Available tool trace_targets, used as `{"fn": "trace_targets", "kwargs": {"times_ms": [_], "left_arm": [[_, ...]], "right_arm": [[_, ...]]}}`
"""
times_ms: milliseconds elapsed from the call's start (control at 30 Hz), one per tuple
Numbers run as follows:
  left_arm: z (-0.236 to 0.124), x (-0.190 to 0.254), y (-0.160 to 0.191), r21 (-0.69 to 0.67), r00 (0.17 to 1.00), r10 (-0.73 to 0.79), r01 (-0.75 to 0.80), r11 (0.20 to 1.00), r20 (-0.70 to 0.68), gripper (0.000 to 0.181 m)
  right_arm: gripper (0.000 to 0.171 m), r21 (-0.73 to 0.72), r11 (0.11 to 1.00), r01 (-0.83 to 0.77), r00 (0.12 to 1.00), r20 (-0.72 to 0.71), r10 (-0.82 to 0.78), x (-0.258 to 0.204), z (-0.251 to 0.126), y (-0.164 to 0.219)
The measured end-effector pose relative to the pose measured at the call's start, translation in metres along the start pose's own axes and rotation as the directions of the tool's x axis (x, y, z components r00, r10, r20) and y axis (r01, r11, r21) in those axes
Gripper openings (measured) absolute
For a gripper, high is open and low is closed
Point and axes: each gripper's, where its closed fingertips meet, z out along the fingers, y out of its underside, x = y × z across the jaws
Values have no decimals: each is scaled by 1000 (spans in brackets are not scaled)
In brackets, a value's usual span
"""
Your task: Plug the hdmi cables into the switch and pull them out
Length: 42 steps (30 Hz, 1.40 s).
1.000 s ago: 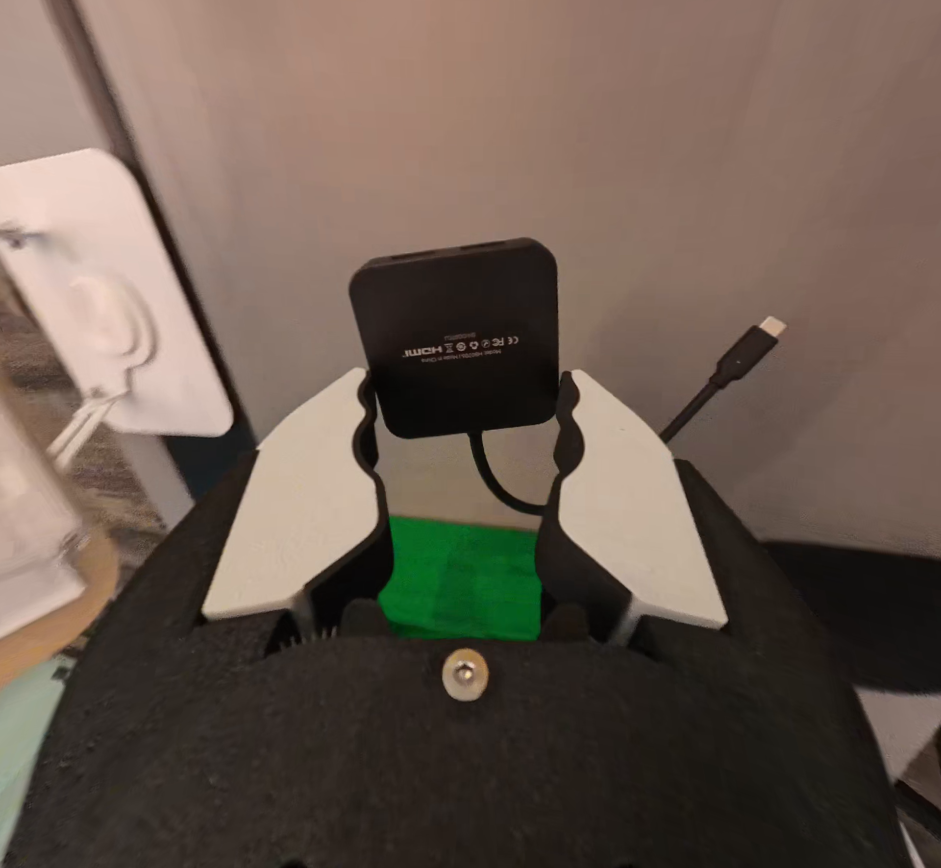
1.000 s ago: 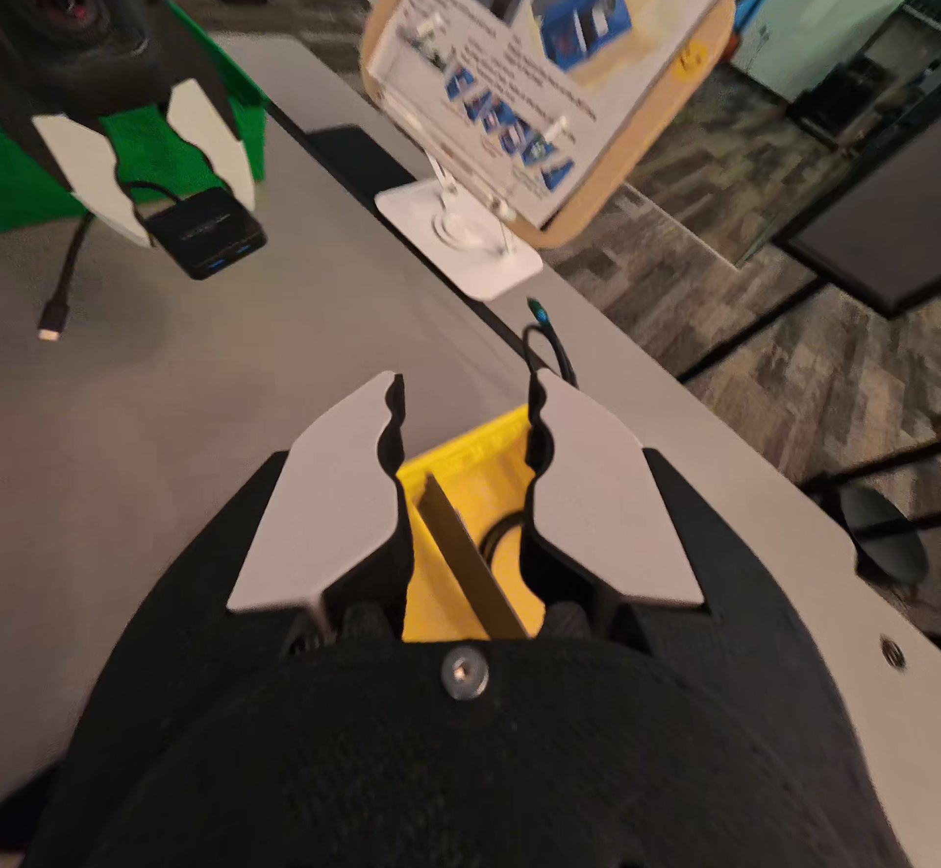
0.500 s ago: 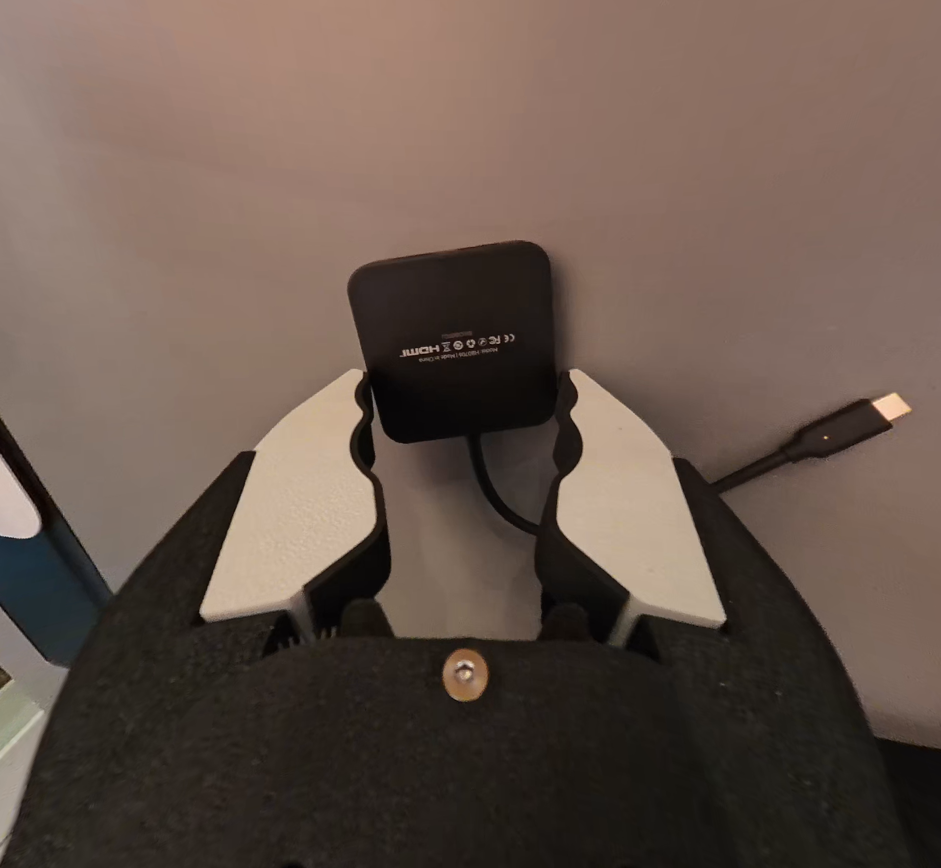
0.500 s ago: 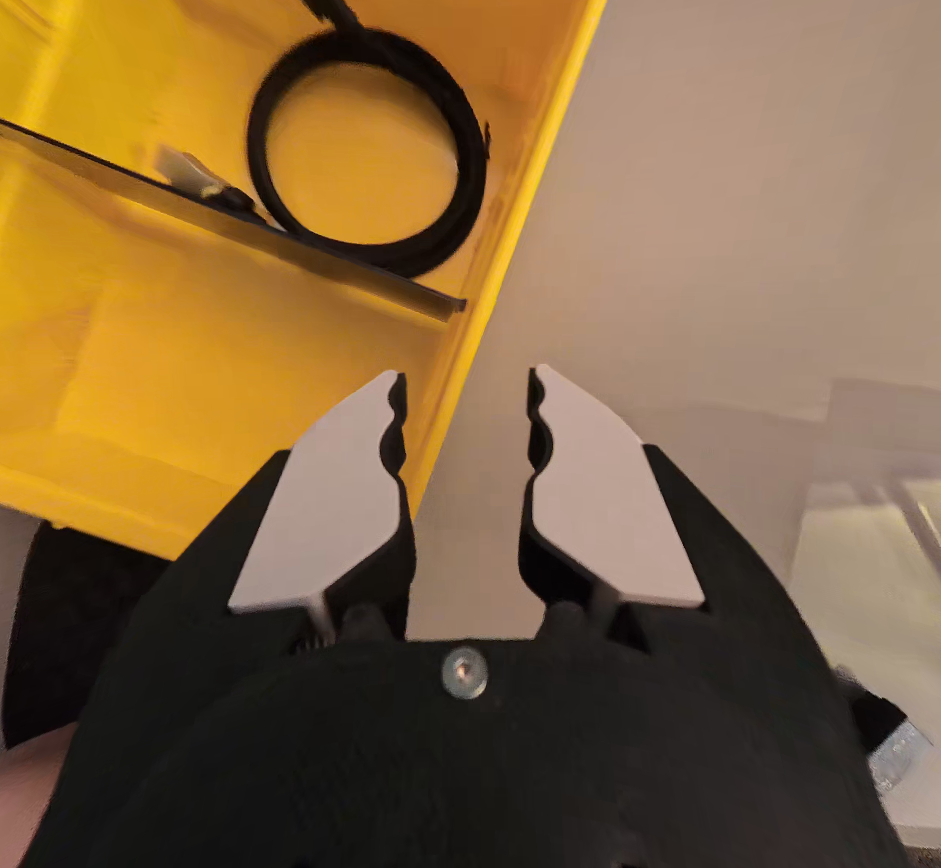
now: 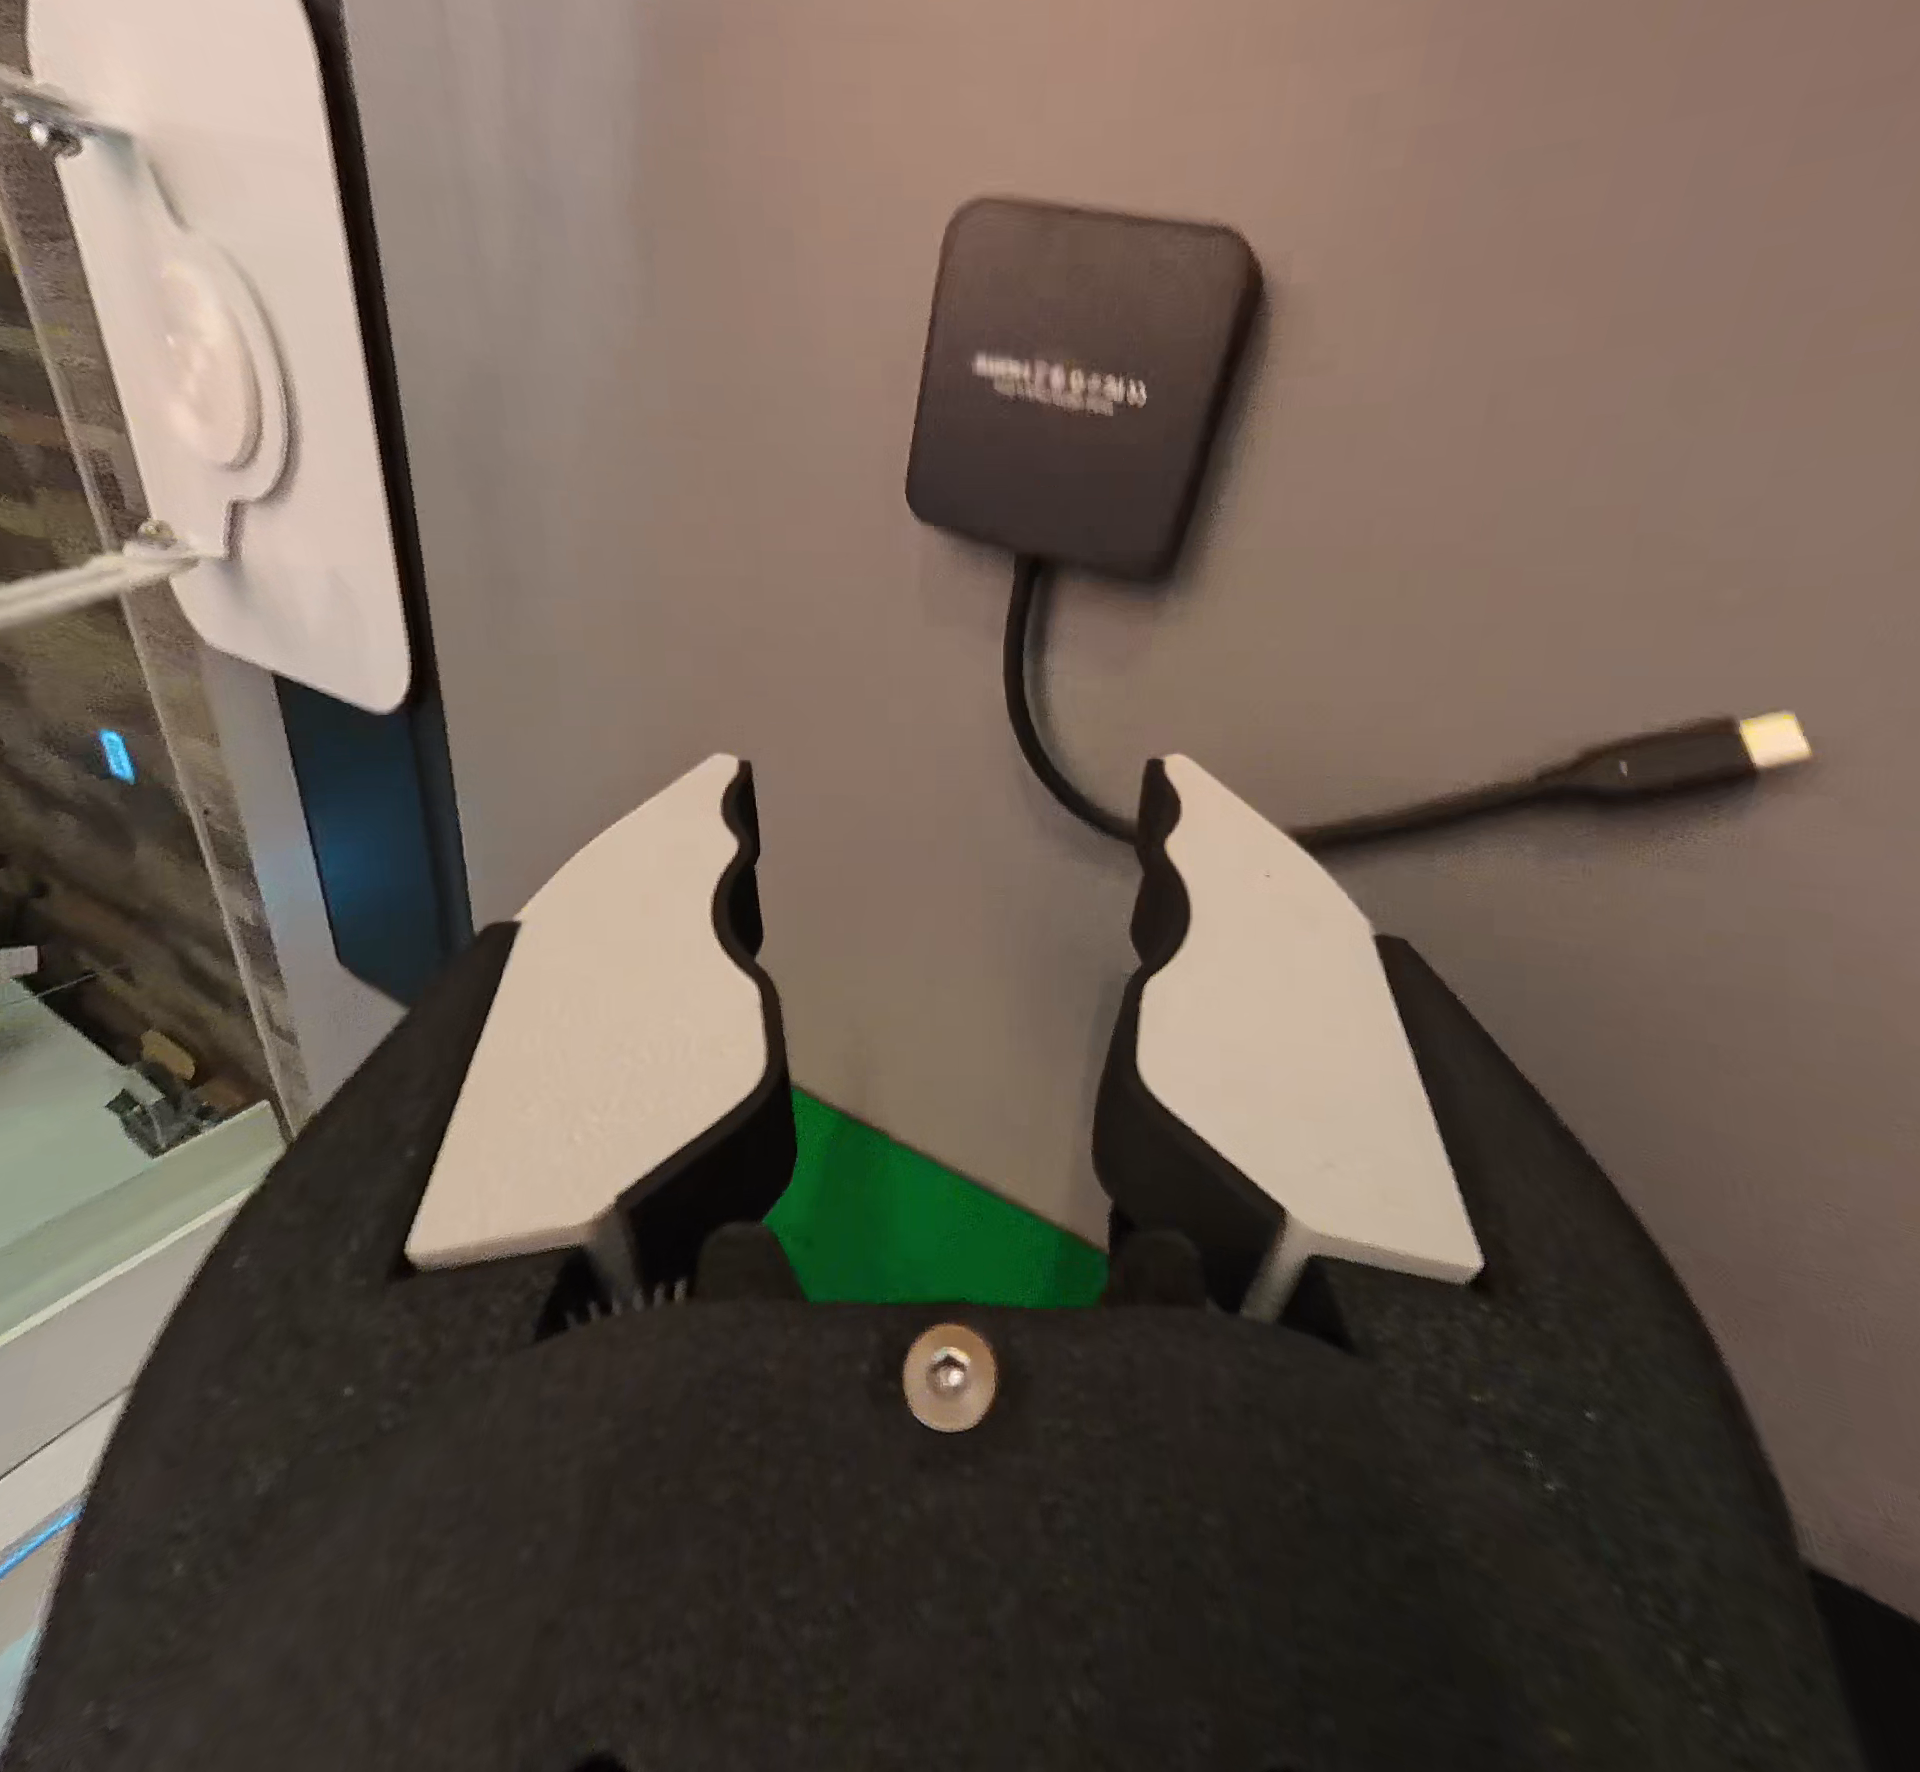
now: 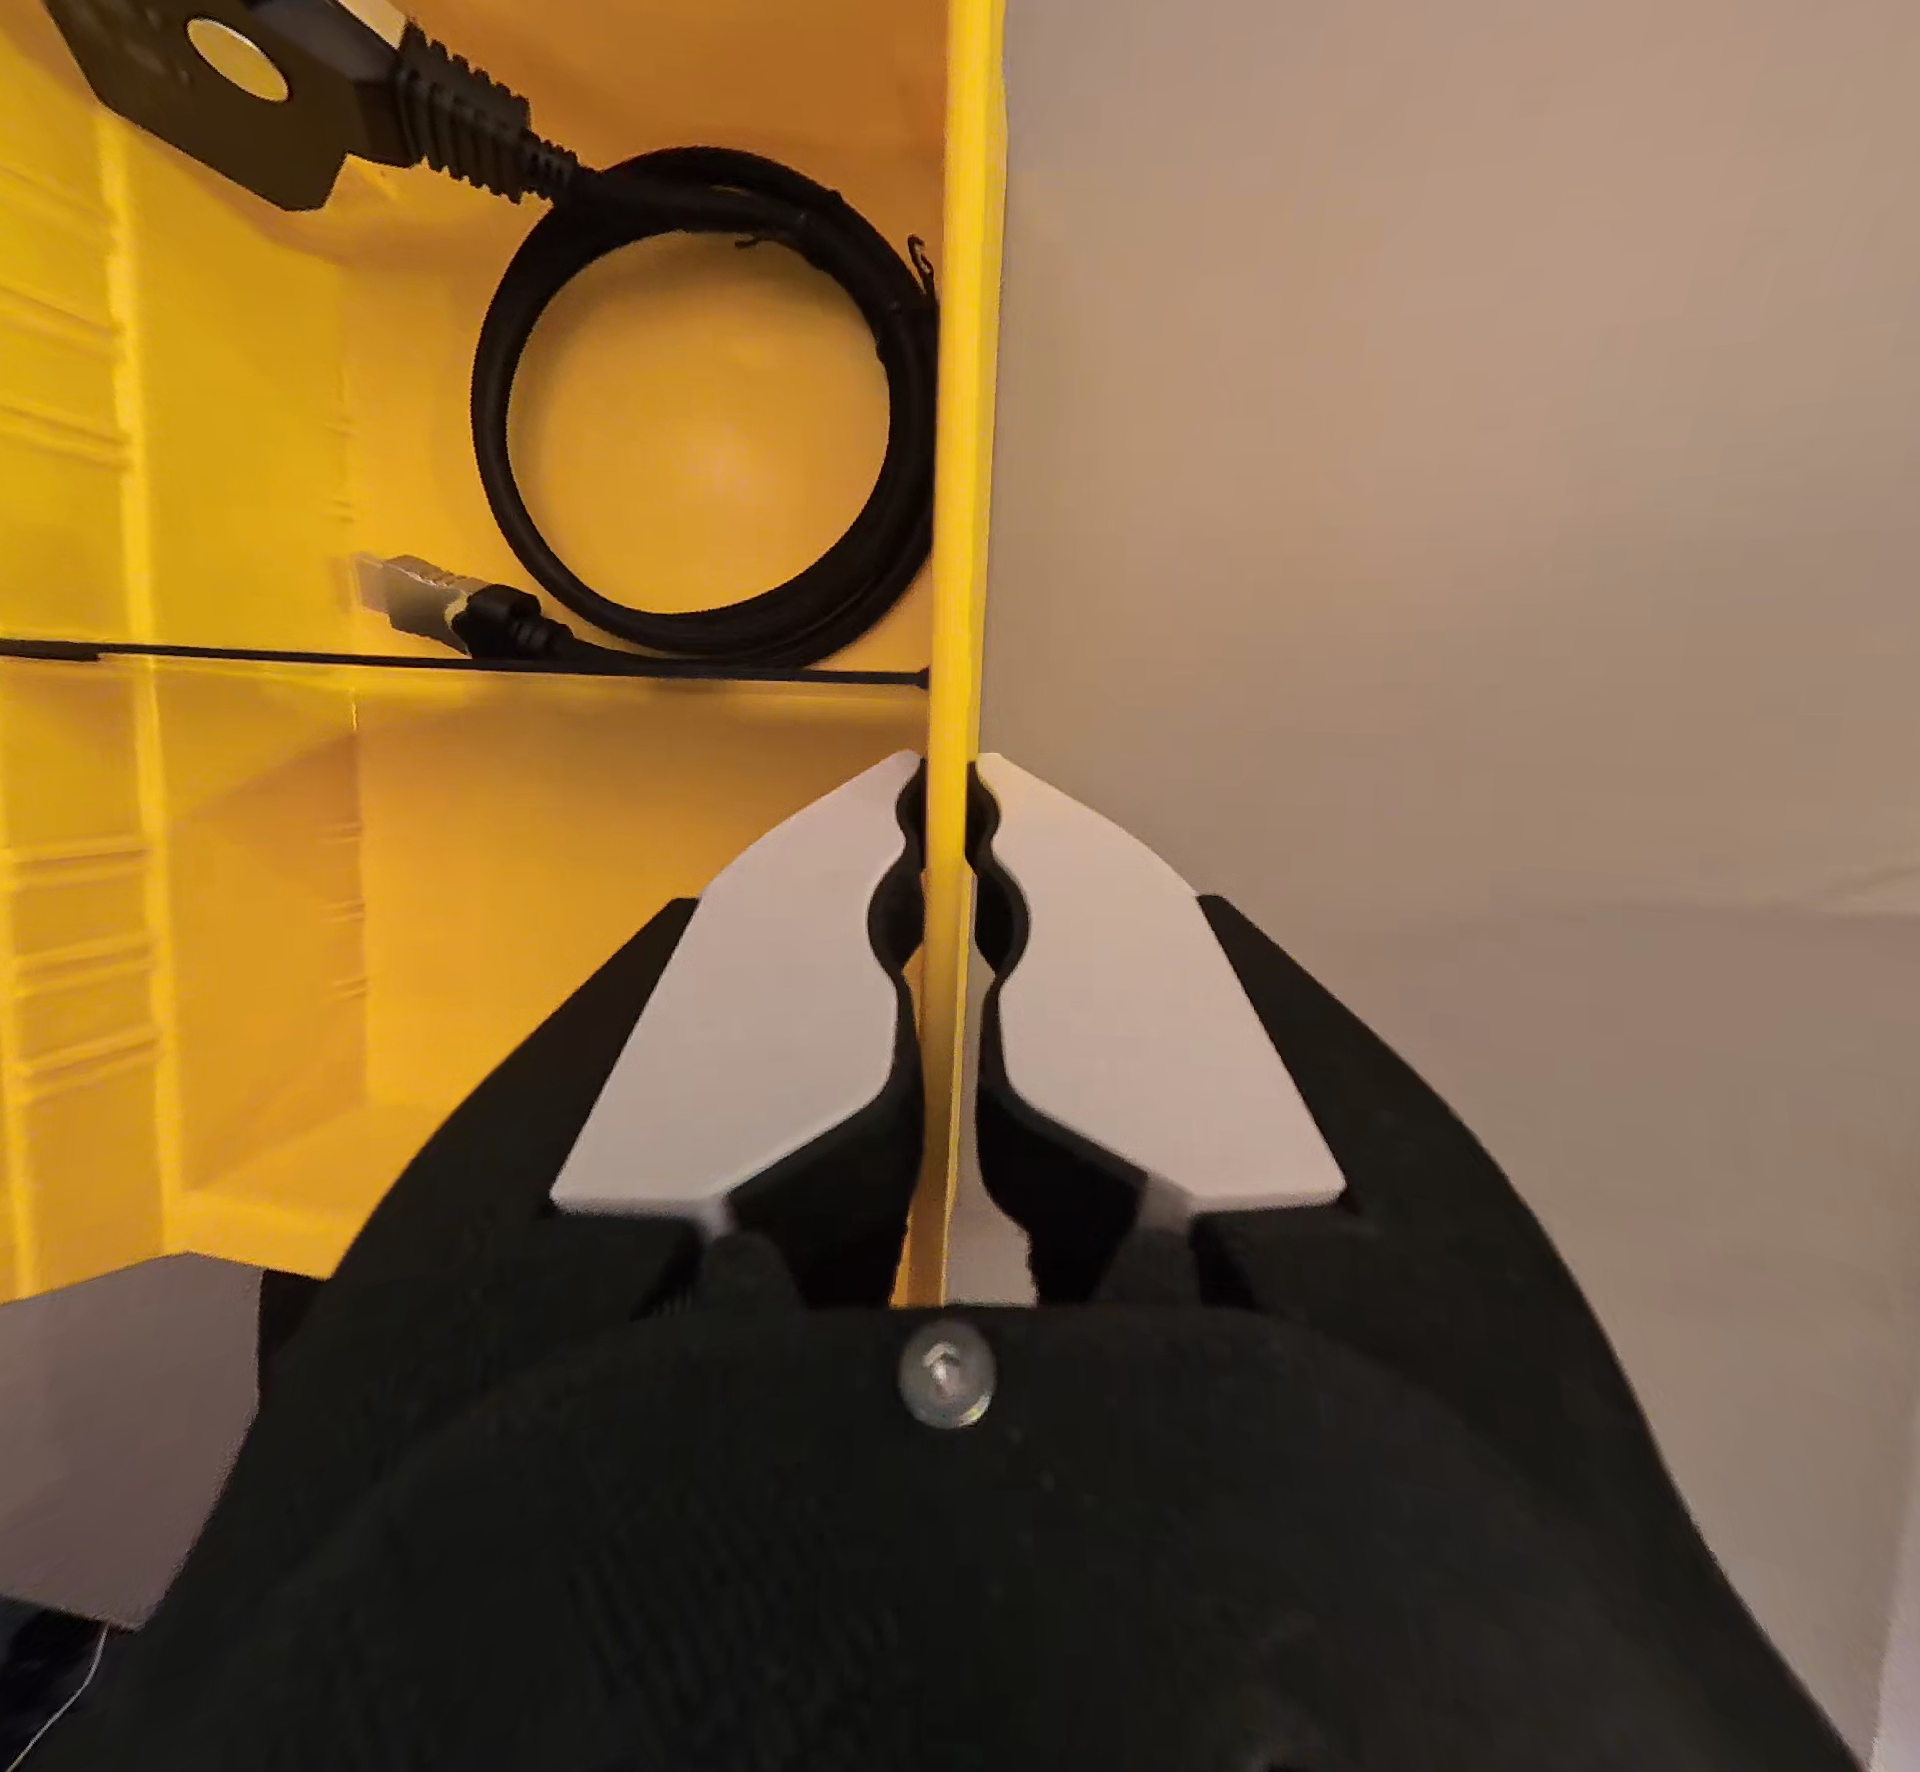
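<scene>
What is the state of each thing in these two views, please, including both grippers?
left gripper: open, holding nothing
black square box: flat on the grey table, released, ahead of the fingers
its short cable: trailing to the right, plug free
right gripper: shut on the yellow bin's side wall
yellow bin: gripped at its wall
coiled black cable: in the far compartment, one plug lying free
near compartment: empty

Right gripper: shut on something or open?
Shut on the yellow bin's wall. The right gripper has one finger inside the bin and one outside, both pressed against the thin side wall.
</scene>
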Motion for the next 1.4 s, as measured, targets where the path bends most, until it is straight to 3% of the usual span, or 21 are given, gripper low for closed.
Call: {"fn": "trace_targets", "kwargs": {"times_ms": [167, 367, 500, 633, 800, 967, 1167, 1400], "left_arm": [[-31, 5, 41, -16, 997, -49, 50, 999, 61, 70], [-86, -3, 90, 36, 971, -211, 208, 977, 114, 71], [-129, -19, 139, 87, 919, -366, 357, 930, 149, 64], [-147, -23, 209, 12, 864, -477, 482, 876, 159, 58], [-135, -6, 264, -119, 845, -524, 534, 837, 106, 52], [-104, 15, 269, -218, 876, -481, 468, 856, -8, 43], [-67, 40, 253, -306, 892, -414, 350, 885, -178, 35], [-45, 46, 254, -405, 857, -436, 308, 861, -276, 39]], "right_arm": [[4, 5, 1000, 13, 1000, -17, -13, 6, -1, -1], [9, 48, 999, 3, 999, -32, -1, 10, -8, -4], [18, 219, 976, -13, 998, -58, 26, 8, -43, -28], [24, 482, 870, 109, 994, -29, -109, -32, -92, -70], [23, 742, 601, 298, 930, -85, -357, -102, -145, -111], [23, 790, 468, 395, 867, -152, -474, -159, -161, -124], [23, 793, 421, 441, 801, -136, -583, -203, -156, -123], [23, 779, 432, 455, 788, -125, -603, -206, -151, -122]]}}
